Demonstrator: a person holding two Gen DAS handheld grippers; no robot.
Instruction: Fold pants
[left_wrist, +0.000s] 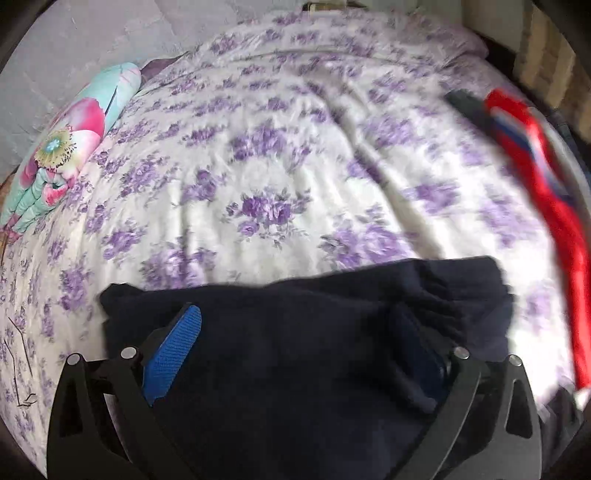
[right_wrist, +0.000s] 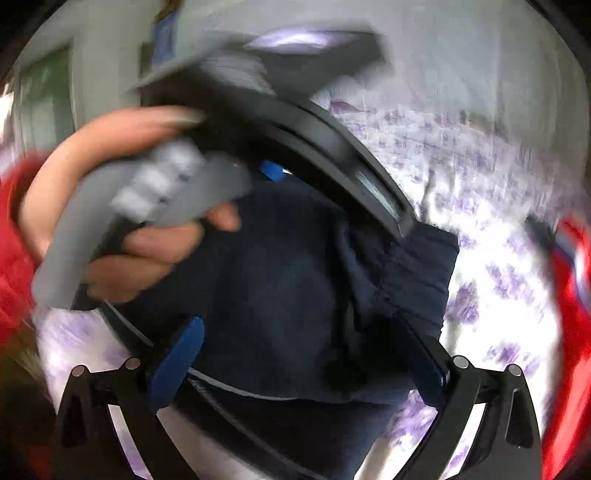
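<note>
a flowered pillow (left_wrist: 62, 147) lies at the bed's (left_wrist: 280, 155) left edge; the dark pants (left_wrist: 314, 325) sit bunched on the floral sheet, the left hand-held gripper (left_wrist: 295, 354) and right hand-held gripper (right_wrist: 295, 365) both spread wide over them, grasping nothing
</note>
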